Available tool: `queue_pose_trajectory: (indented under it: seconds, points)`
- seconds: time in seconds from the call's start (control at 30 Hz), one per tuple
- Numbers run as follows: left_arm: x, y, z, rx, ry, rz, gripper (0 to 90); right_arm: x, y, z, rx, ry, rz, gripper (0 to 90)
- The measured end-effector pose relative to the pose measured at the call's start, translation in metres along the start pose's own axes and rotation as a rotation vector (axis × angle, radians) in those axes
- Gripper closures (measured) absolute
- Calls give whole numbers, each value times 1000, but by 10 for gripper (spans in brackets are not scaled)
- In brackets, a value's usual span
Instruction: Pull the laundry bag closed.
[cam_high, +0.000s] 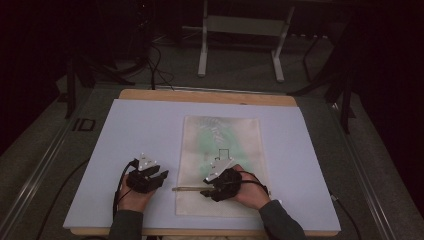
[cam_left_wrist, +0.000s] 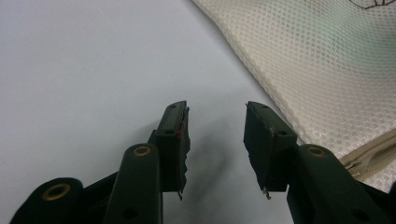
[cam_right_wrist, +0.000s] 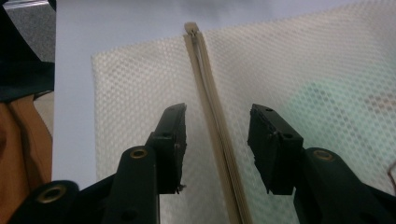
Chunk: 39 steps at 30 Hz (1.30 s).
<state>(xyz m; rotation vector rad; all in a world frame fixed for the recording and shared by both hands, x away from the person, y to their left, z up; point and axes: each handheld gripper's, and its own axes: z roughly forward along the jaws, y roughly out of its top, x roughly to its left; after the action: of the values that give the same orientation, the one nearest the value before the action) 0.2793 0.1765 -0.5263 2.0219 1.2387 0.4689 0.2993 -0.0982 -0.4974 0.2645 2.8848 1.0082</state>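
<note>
A mesh bag (cam_high: 220, 165) lies flat on the board (cam_high: 140, 135), right of centre, long side running away from the person; it is cream, with something pale green showing through the weave in its middle. A zip (cam_right_wrist: 212, 107) runs across the bag near its near end; in the right gripper view its slider sits at the far end of the track, close to the bag's edge.

The right gripper (cam_high: 216, 186) sits over the near part of the bag, pointing left along the zip; in its own view (cam_right_wrist: 217, 149) the jaws stand apart, one on each side of the zip, gripping nothing; whether they touch the mesh cannot be told. The left gripper (cam_high: 149, 176) rests on the bare board just left of the bag, clear of it; in its own view (cam_left_wrist: 217, 147) the jaws likewise stand apart and empty, with the bag's edge and a short length of zip at the right jaw's side. Each gripper is held by a hand; dark sleeves enter from the bottom of the high view.

The board is pale blue-white and covers a wooden table (cam_high: 210, 96), whose edge shows along the far side; grey carpet (cam_high: 240, 75) surrounds it; a metal frame (cam_high: 242, 35) stands beyond, and cables (cam_high: 160, 70) trail on the floor; the room is dark at both sides.
</note>
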Motion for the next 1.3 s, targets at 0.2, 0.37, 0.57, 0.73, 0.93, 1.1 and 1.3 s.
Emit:
queue_pose_trajectory:
  seconds: [0.2,0.37,0.57,0.73,0.93,1.1,1.3]
  points:
    - [0,0,0,3,1,5,592,1,8,7,14,9,-20,581]
    - [1,0,0,-1,2,1,592,1,13,13,9,18,-29,588]
    - [1,0,0,0,3,2,592,1,19,20,13,33,-33,584]
    - [1,0,0,1,1,3,592,2,24,27,15,44,-35,589]
    - [1,0,-1,-1,2,-1,591,3,31,35,9,41,-52,630]
    - [2,0,-1,2,1,-1,590,5,37,39,3,37,-60,684]
    - [2,0,-1,1,2,0,590,6,42,47,-2,38,-59,704]
